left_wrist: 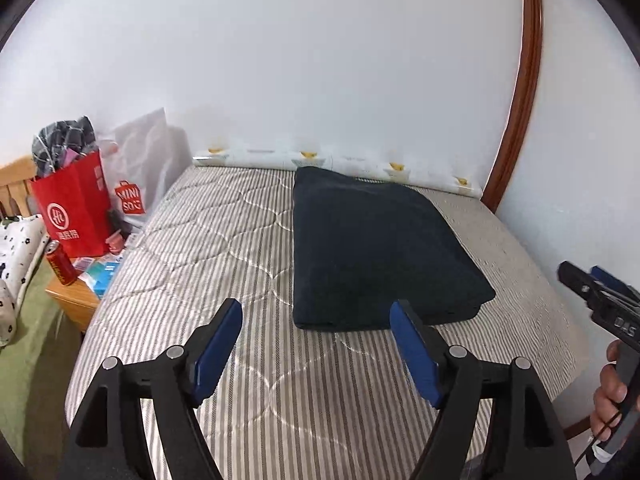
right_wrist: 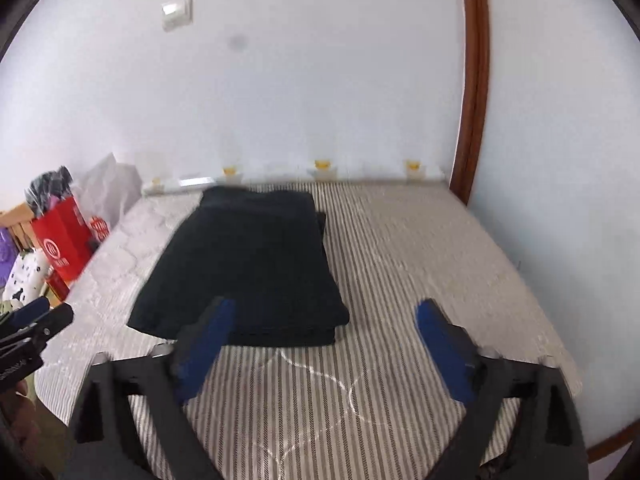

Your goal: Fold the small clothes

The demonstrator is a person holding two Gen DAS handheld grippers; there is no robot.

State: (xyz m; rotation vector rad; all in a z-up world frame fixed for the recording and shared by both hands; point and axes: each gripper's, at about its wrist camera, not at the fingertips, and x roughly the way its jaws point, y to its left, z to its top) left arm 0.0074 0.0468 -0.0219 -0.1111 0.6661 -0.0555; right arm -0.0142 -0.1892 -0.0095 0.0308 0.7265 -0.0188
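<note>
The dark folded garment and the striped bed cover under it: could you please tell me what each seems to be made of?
The dark garment looks like soft knit or fleece, matte navy-black: no sheen, thick rounded folded edges. The bed cover looks like quilted woven cotton, matte, with grey-white stripes and curved stitch lines. Neither fibre can be confirmed by sight.

Each gripper is built of matte black angular arms, jointed with round silver pins, and its fingers are faced with flat blue pads. The left gripper (left_wrist: 316, 312) shows four such pins. White lettering is printed on the black body of the right gripper (left_wrist: 582, 274), and a dark cable is seen at five o'clock beneath the hand (left_wrist: 610, 400).
</note>
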